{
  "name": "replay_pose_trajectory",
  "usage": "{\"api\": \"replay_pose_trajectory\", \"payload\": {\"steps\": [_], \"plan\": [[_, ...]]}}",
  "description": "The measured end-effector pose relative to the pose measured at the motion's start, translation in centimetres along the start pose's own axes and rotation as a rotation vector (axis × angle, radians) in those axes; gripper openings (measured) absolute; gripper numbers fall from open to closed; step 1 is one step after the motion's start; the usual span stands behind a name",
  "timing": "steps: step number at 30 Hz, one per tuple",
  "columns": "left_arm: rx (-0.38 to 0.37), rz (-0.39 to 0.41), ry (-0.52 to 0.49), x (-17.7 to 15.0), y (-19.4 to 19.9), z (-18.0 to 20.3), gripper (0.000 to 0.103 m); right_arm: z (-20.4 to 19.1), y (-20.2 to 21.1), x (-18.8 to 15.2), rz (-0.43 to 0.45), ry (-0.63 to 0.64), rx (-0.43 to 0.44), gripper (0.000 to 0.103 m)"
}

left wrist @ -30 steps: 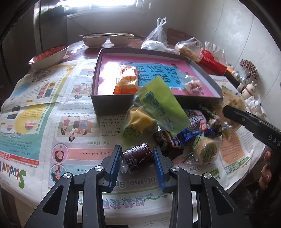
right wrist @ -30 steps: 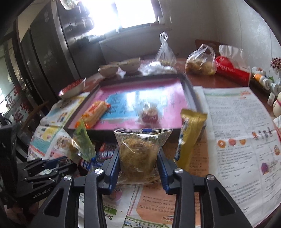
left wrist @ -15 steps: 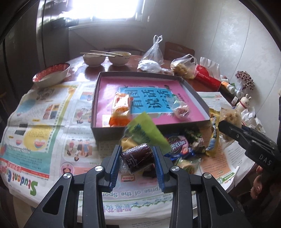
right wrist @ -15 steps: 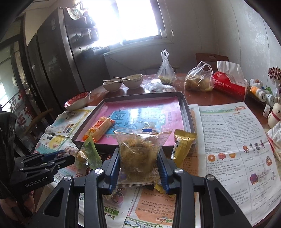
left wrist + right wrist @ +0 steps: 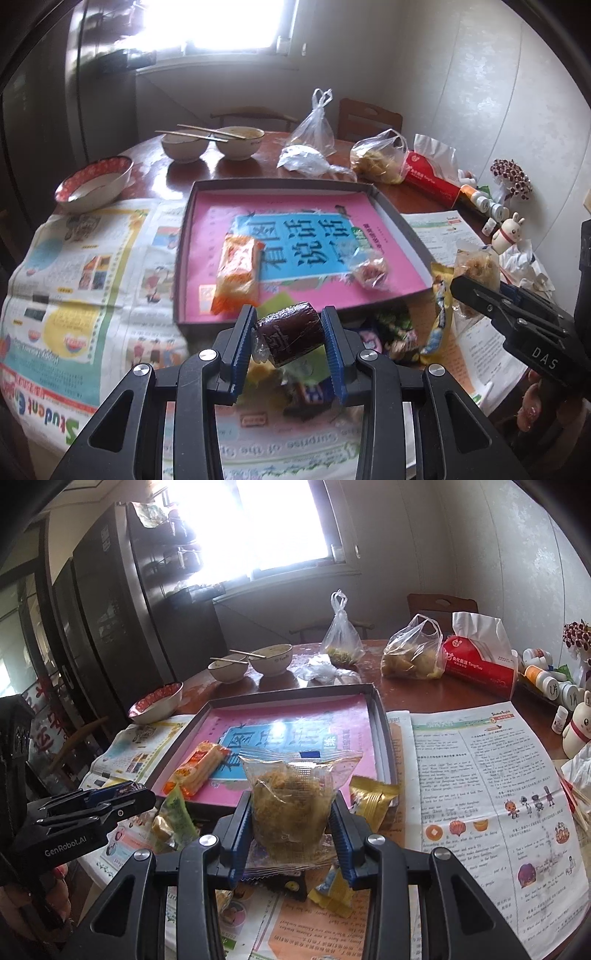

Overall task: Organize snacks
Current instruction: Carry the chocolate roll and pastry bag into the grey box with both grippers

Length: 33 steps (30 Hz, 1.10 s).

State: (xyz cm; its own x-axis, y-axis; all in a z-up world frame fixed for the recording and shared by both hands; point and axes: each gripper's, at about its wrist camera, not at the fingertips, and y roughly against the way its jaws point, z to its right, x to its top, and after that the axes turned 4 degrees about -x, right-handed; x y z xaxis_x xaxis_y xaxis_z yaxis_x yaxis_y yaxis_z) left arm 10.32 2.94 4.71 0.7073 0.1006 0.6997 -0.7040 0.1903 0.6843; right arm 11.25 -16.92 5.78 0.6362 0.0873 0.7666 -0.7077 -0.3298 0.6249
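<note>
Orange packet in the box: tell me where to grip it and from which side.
Grip the orange packet across its narrow width at the middle, coming down from above. It lies flat on the pink floor of the box, long axis running front to back, with bare floor along both long sides for the tool's fingers.

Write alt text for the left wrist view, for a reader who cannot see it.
The left gripper clamps a dark cylindrical wrapped snack above a pile of snacks on newspaper. Beyond it a shallow pink-lined box holds an orange packet and a small clear-wrapped snack. At right, the right gripper holds a clear bag.
</note>
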Motion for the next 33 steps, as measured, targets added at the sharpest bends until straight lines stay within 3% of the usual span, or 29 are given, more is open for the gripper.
{"api": "replay_pose_trajectory", "payload": {"steps": [13,33], "plan": [[-0.020,-0.011,-0.025,2.6,-3.1,1.2,0.037,0.4,-2.3,1.4,-0.011,0.001,0.004,0.040],[-0.038,-0.052,-0.030,3.7,-6.7,1.1,0.037,-0.2,-5.6,2.8,-0.036,0.023,-0.004,0.040]]}}
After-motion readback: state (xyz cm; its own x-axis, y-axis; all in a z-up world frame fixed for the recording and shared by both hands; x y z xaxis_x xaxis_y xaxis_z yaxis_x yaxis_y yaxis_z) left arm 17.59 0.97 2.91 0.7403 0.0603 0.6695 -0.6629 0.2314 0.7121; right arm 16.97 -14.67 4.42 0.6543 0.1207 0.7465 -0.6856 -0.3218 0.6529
